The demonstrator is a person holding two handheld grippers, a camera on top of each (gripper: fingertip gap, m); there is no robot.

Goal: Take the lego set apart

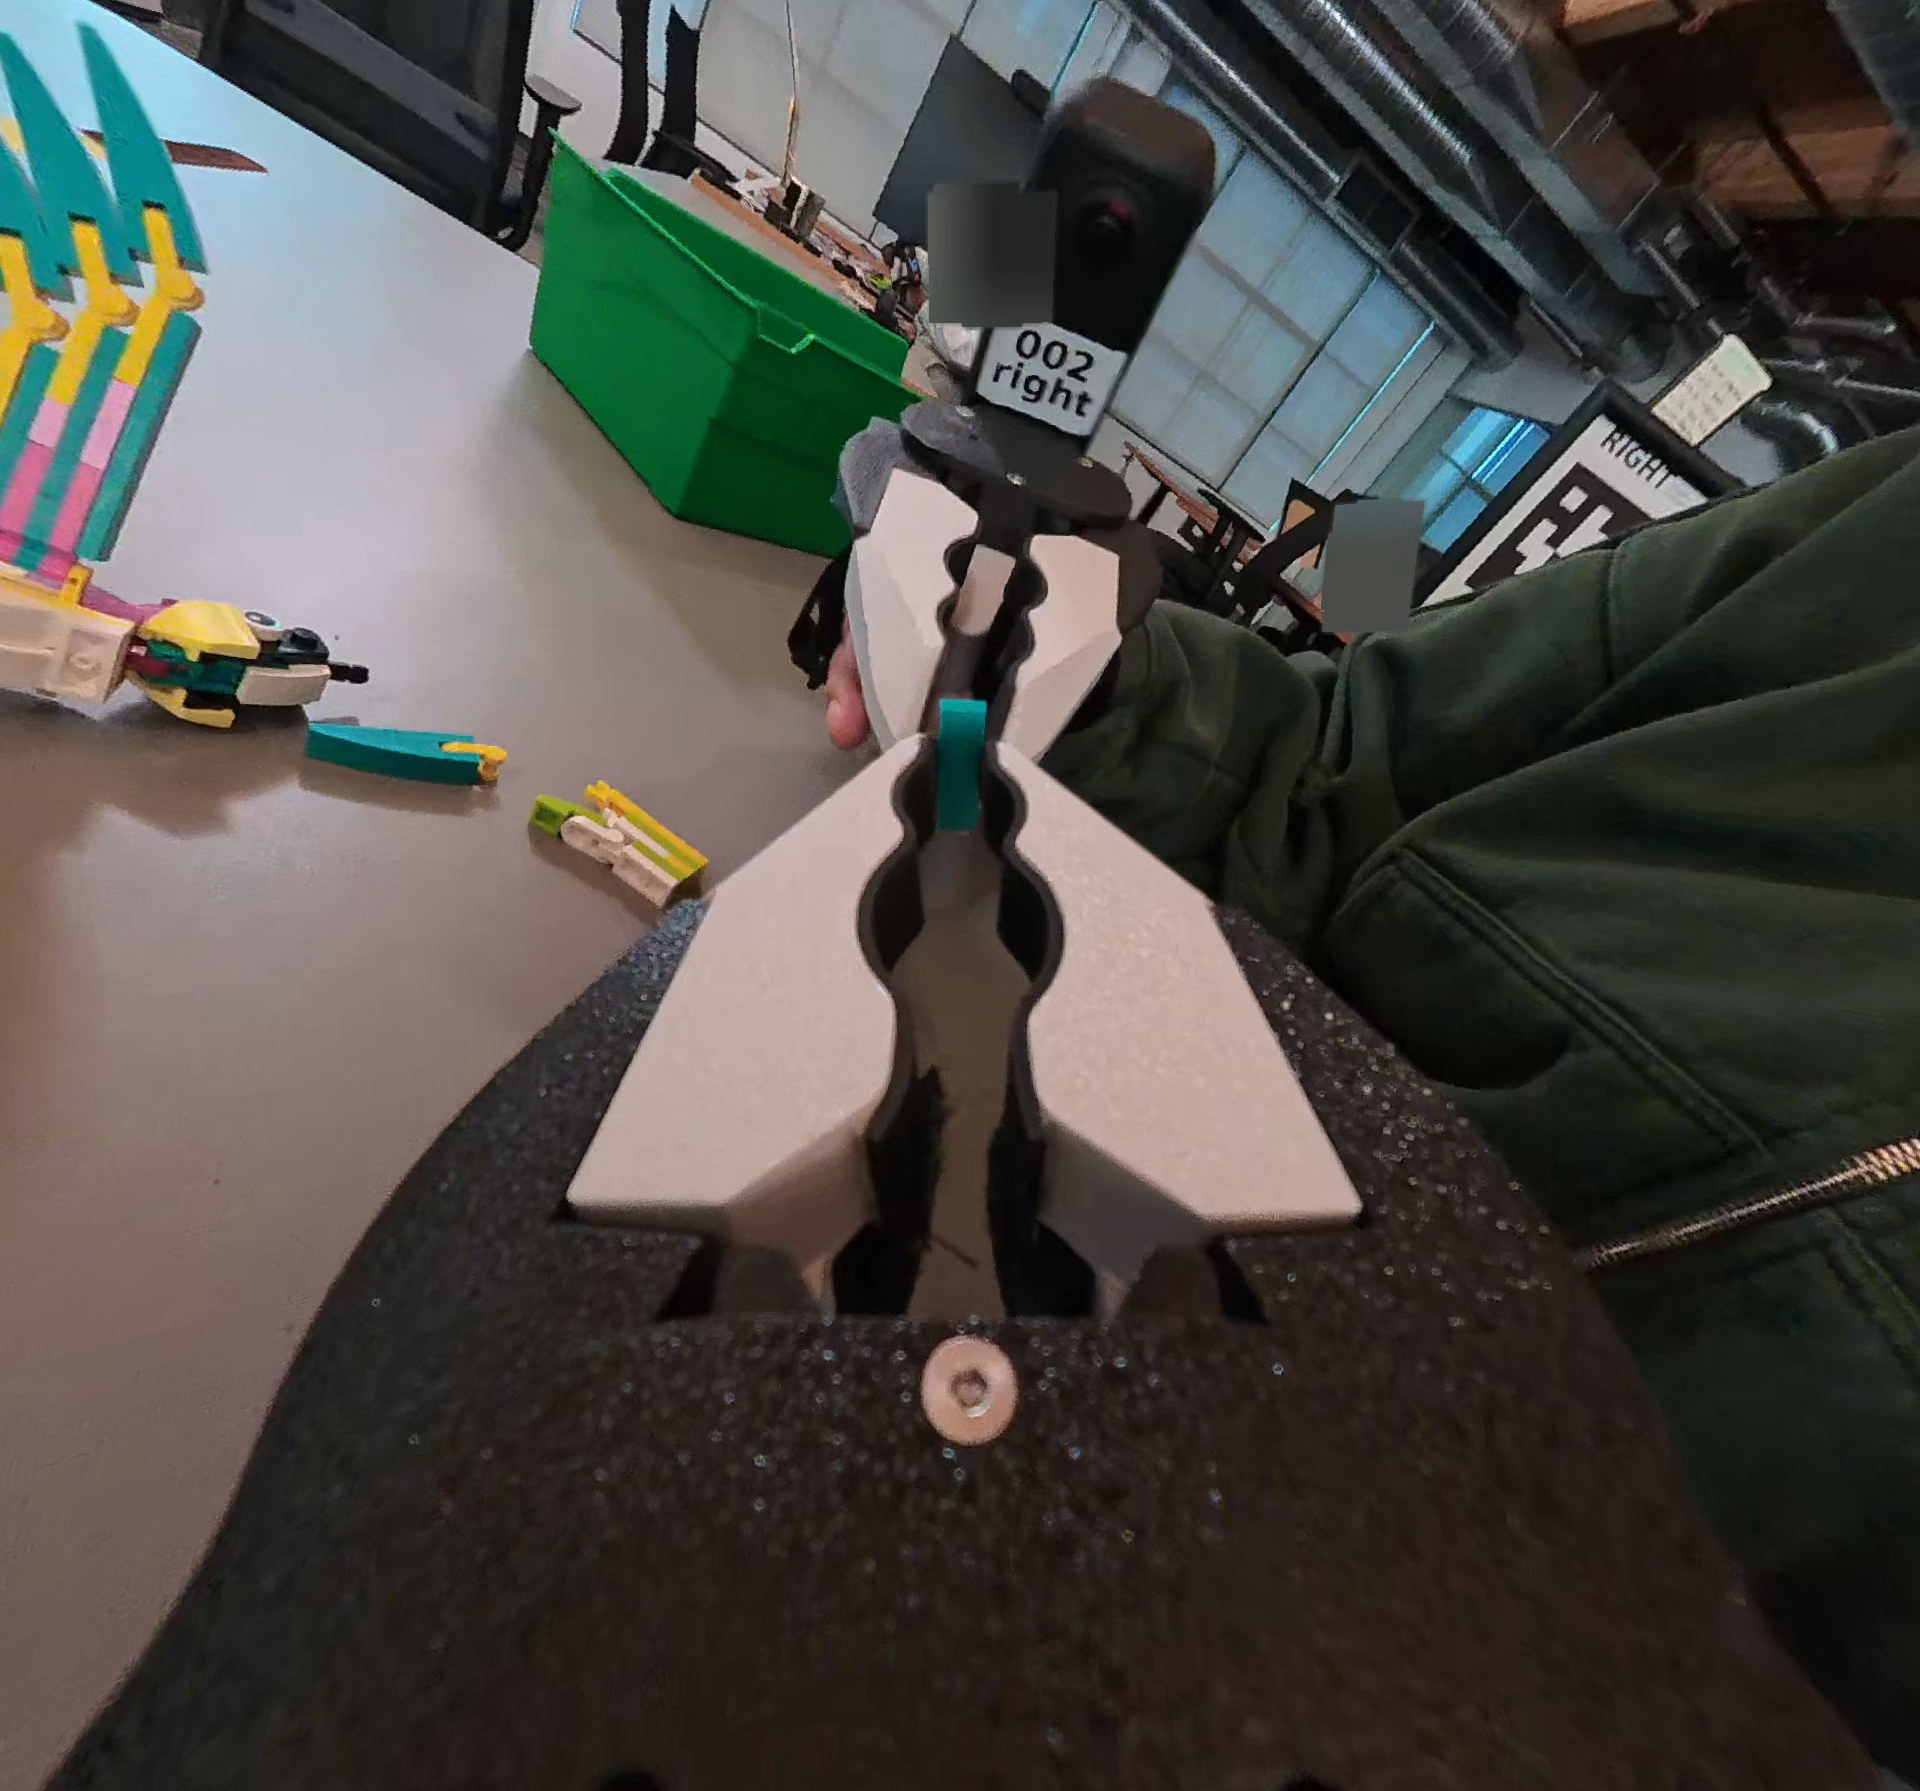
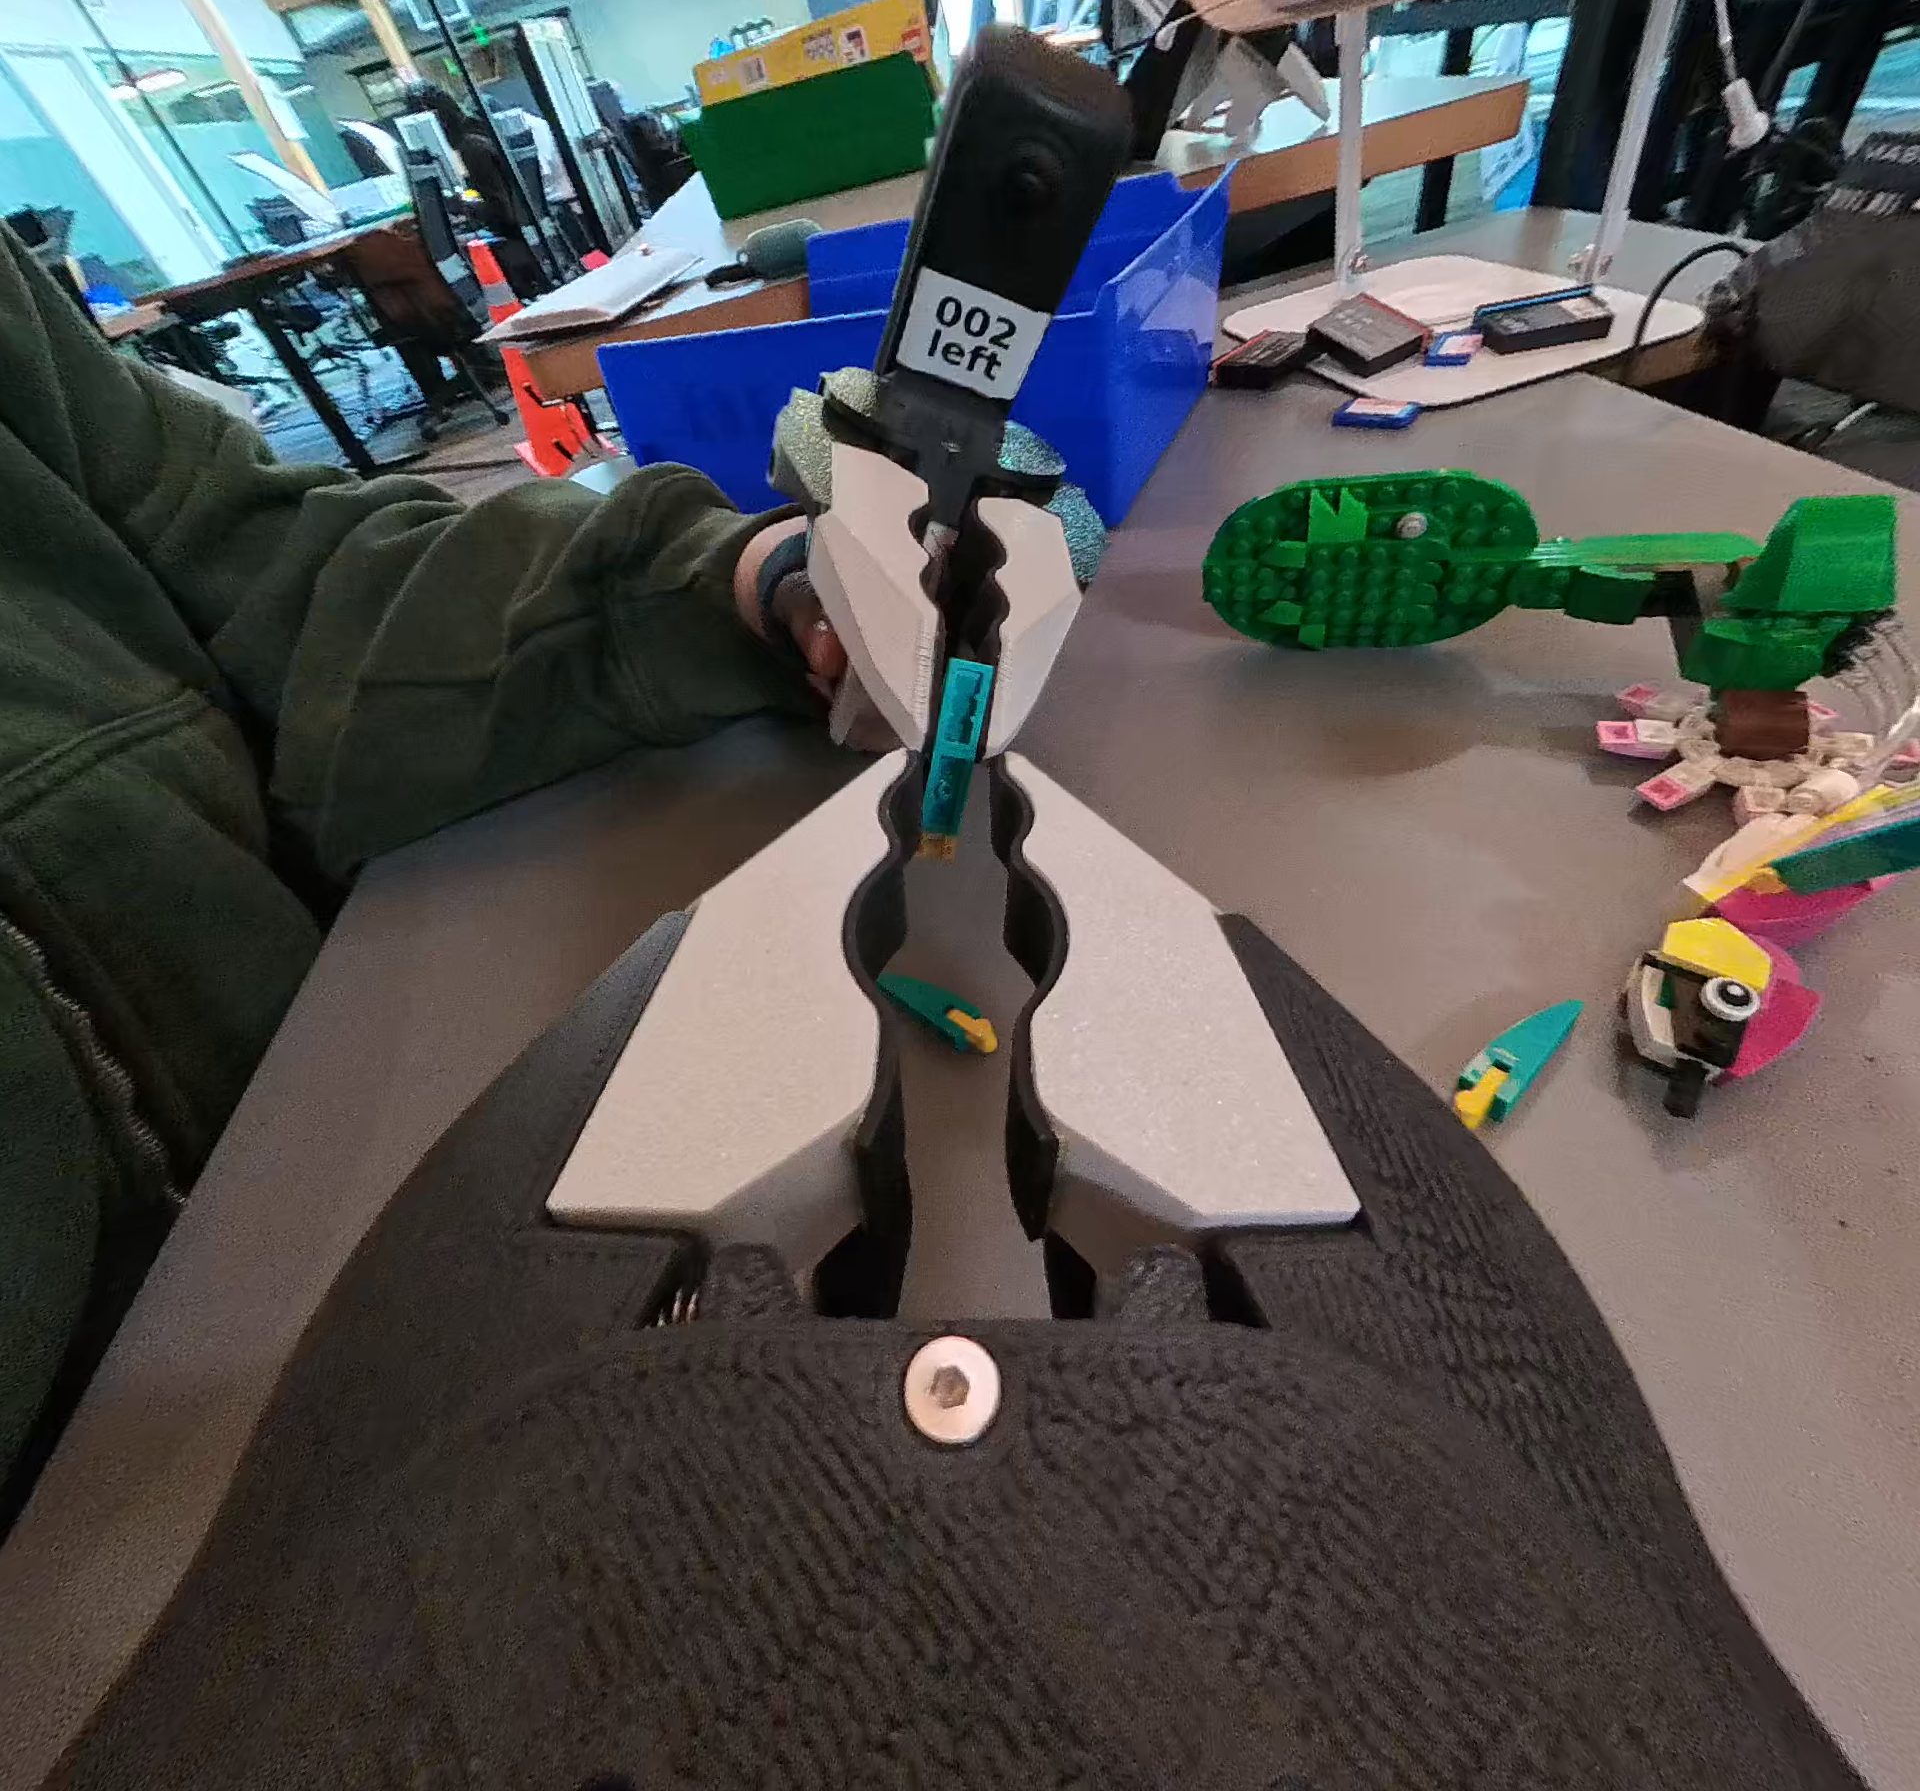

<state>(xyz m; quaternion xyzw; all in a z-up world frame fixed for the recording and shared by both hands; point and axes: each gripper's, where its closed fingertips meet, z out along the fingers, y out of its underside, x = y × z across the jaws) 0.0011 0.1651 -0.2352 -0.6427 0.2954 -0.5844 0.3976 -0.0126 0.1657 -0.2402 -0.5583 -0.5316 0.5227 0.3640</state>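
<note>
A small teal lego feather piece (image 1: 957, 767) is held above the grey table between my two grippers, which face each other tip to tip. My left gripper (image 1: 957, 754) is shut on its upper part, as the right wrist view (image 2: 958, 702) also shows. My right gripper (image 2: 951, 780) is closed around the lower end of the teal piece (image 2: 951, 754), which carries a yellow clip (image 2: 935, 848). The lego bird lies on the table: tail feathers (image 1: 94, 339), head (image 1: 229, 661), and head again in the right wrist view (image 2: 1714, 1014).
Loose teal-and-yellow feathers (image 1: 395, 754) (image 2: 1517, 1055) (image 2: 935, 1014) and a small yellow-white piece (image 1: 623, 837) lie on the table. A green lego base with a tree (image 2: 1371, 557) and pink flower bits (image 2: 1714, 765) lie to the right. A green bin (image 1: 707, 359) and a blue bin (image 2: 1122, 370) stand at the table edges. The grippers are tip to tip, or close to it.
</note>
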